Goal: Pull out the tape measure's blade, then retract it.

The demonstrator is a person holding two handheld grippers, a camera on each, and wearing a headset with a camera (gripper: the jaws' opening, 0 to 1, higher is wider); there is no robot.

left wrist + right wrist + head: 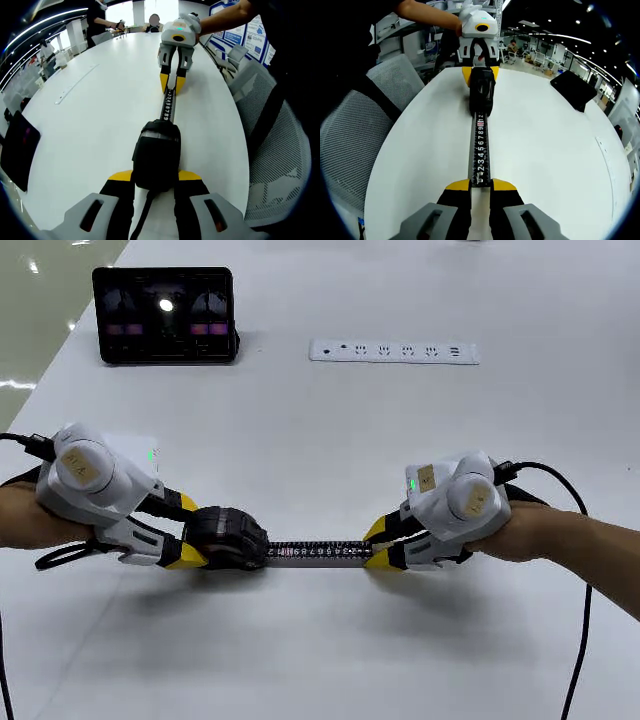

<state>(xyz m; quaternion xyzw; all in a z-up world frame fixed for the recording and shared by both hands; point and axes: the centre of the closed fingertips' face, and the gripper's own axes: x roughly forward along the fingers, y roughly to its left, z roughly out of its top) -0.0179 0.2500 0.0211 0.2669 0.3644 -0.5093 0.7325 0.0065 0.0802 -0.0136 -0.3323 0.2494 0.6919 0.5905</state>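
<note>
A black tape measure case (226, 538) lies on the white table, and my left gripper (196, 532) is shut on it. In the left gripper view the case (156, 155) sits between the yellow-tipped jaws. A short length of dark blade (318, 550) with white numerals runs from the case to my right gripper (378, 544), which is shut on the blade's end. The right gripper view has the blade (480, 152) stretching from its jaws to the case (482, 90) and the left gripper (481, 73) beyond. Opposite, the right gripper (172, 82) appears in the left gripper view.
A dark tablet (165, 315) stands at the back left of the table and a white power strip (393, 351) lies at the back centre. Cables (578, 640) trail from both grippers. A mesh chair (277, 160) stands beside the table edge. People sit at the far end.
</note>
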